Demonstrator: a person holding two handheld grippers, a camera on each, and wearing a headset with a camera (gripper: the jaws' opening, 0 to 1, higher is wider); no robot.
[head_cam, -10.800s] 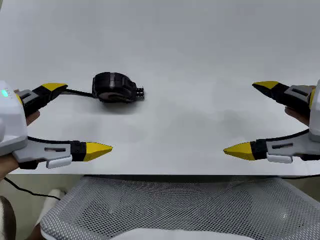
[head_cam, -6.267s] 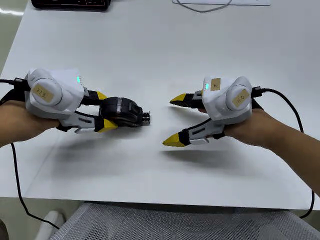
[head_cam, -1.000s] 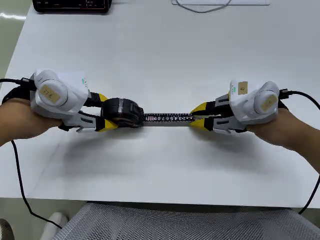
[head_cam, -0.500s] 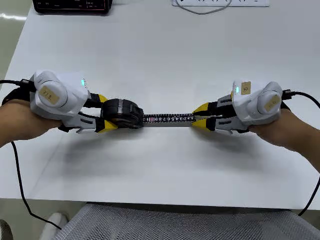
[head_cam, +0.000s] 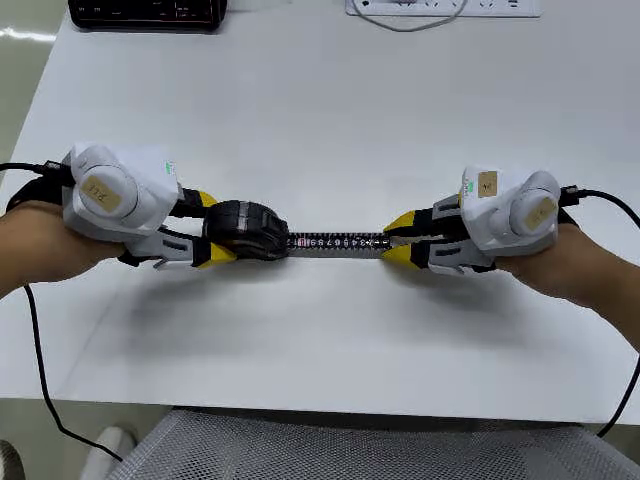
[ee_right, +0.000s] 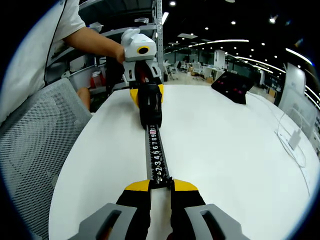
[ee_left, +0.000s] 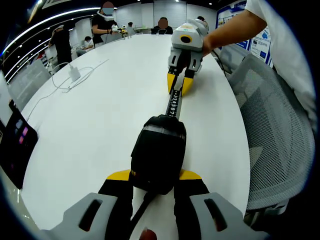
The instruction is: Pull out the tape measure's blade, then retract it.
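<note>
A black tape measure (head_cam: 248, 230) rests on the white table (head_cam: 330, 120), and my left gripper (head_cam: 211, 228) is shut on its case. In the left gripper view the case (ee_left: 159, 152) sits between my left gripper's (ee_left: 156, 176) yellow tips. The dark numbered blade (head_cam: 338, 242) runs a short way to the right, low over the table. My right gripper (head_cam: 393, 240) is shut on the blade's end. The right gripper view shows the blade (ee_right: 156, 155) running from my right gripper (ee_right: 161, 185) to the case (ee_right: 150, 107).
A black device (head_cam: 147, 12) sits at the table's far left edge and a white power strip (head_cam: 440, 8) at the far middle. A mesh chair (head_cam: 350, 445) is below the near edge. Cables trail from both grippers. People stand at the table's far end (ee_left: 107, 20).
Since the earliest frames my left gripper has shut on the case, and my right gripper has shut on the blade's end and drawn it out rightwards. Over the last second the blade's length barely differs.
</note>
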